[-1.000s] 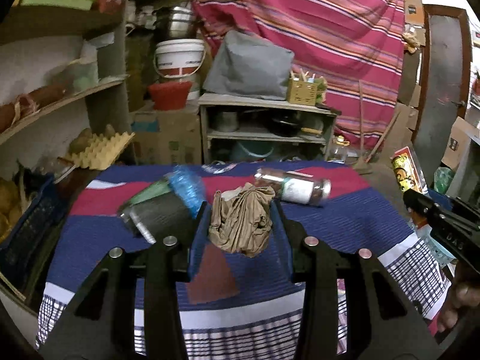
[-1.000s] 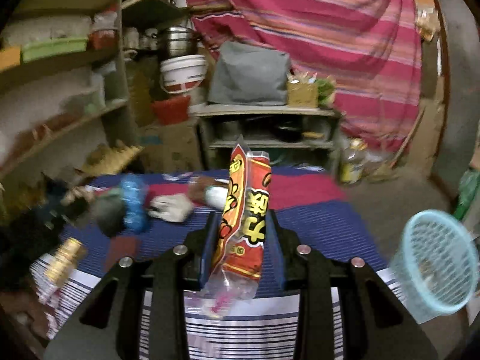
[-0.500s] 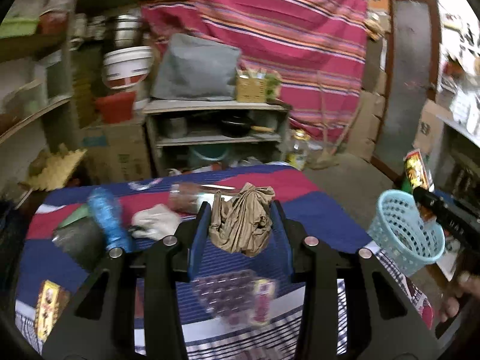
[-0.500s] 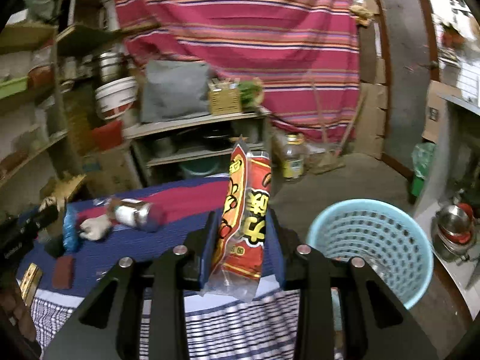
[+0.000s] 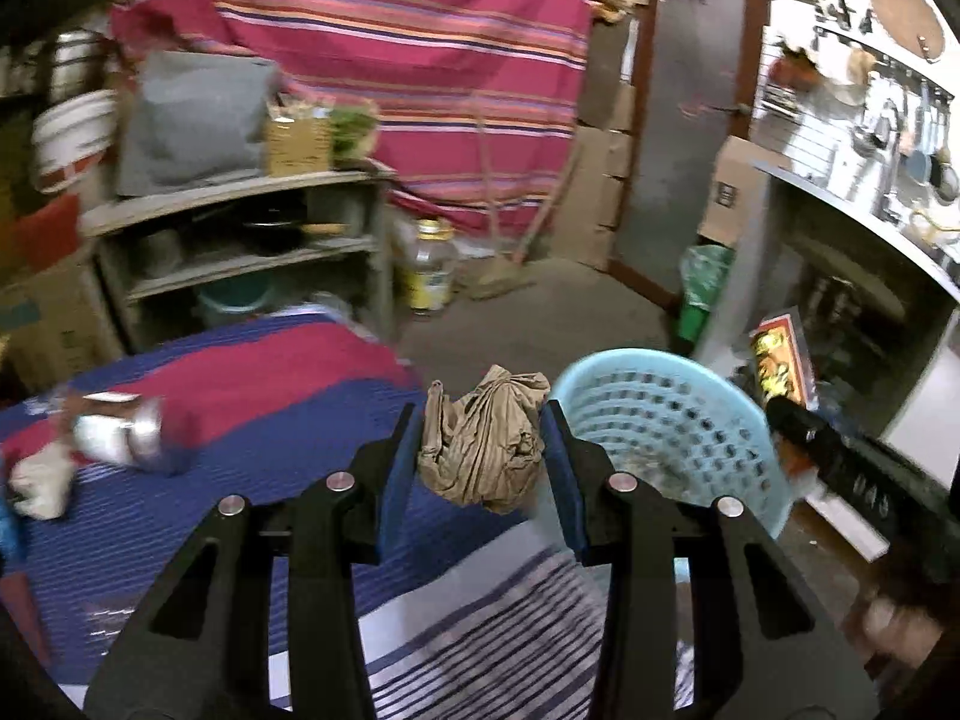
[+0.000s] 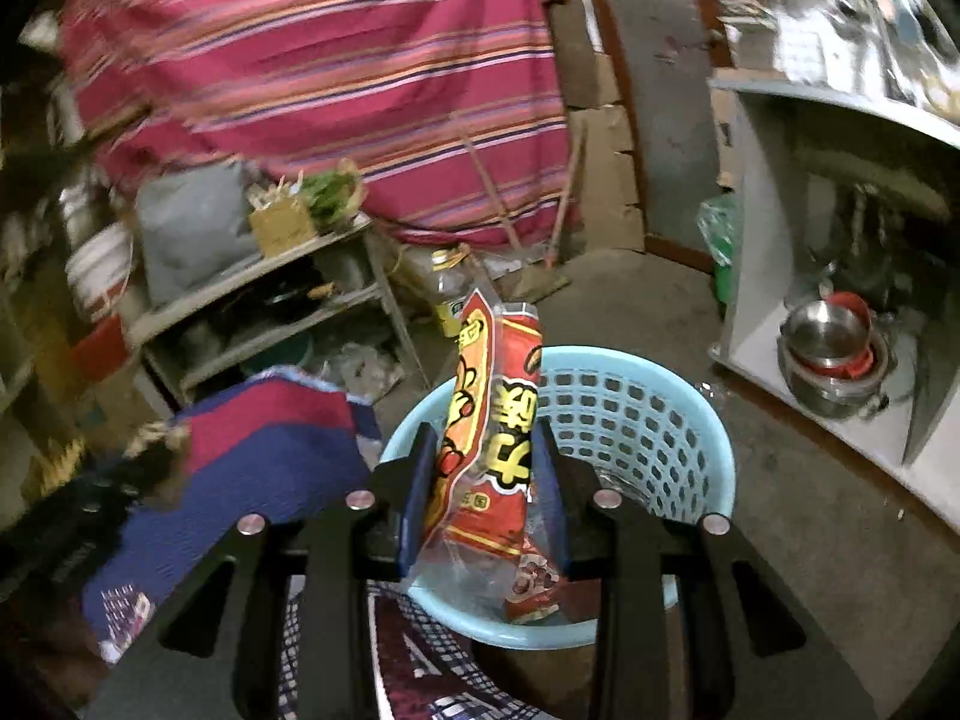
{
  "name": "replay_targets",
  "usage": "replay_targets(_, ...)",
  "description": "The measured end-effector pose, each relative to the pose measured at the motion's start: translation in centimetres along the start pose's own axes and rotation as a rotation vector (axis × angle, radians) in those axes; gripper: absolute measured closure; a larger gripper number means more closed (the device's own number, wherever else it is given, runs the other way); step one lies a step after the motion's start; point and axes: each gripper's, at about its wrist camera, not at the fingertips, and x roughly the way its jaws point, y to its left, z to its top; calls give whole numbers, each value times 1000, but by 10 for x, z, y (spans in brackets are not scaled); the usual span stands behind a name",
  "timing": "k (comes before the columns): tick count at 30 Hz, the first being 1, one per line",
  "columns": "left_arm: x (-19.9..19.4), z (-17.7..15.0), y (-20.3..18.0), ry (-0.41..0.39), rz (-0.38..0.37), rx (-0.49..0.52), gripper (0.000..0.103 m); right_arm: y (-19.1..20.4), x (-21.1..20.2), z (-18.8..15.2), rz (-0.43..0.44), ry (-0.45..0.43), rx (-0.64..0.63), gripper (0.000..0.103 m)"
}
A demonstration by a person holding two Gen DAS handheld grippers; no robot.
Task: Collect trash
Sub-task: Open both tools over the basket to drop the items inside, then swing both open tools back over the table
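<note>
The left gripper (image 5: 483, 456) clamps a crumpled brown paper bag (image 5: 485, 441) at the striped table's (image 5: 252, 420) edge beside the light-blue basket (image 5: 666, 426), while the right gripper (image 6: 485, 480) pinches an upright red-and-orange snack wrapper (image 6: 489, 438) over that basket's (image 6: 648, 420) mouth.

A cluttered home storeroom-kitchen is seen here, given away by a striped cloth (image 5: 384, 42) hung as a wall, wooden shelves (image 5: 240, 228) crammed with pots and buckets, stacked cardboard boxes (image 5: 606, 174), steel bowls (image 6: 831, 348) and hanging utensils (image 5: 900, 120).
</note>
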Motion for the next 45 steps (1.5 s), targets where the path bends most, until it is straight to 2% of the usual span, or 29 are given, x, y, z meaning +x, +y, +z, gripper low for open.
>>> replay_targets(7, 45, -1, -35, 38, -47, 7, 63, -27, 1, 0, -76, 2, 7, 70)
replay_targets(22, 71, -2, -66, 87, -98, 90, 62, -34, 11, -2, -49, 23, 49, 70)
replay_targets(30, 79, 1, -62, 111, -131, 94, 57, -36, 9, -4, -53, -13, 62, 67)
replay_targets(32, 77, 1, -62, 101, -138, 94, 51, -35, 7, -3, -55, -20, 66, 67)
replay_targets(45, 58, 2, -41, 81, -87, 61, 51, -26, 0, 1, -29, -37, 45, 67)
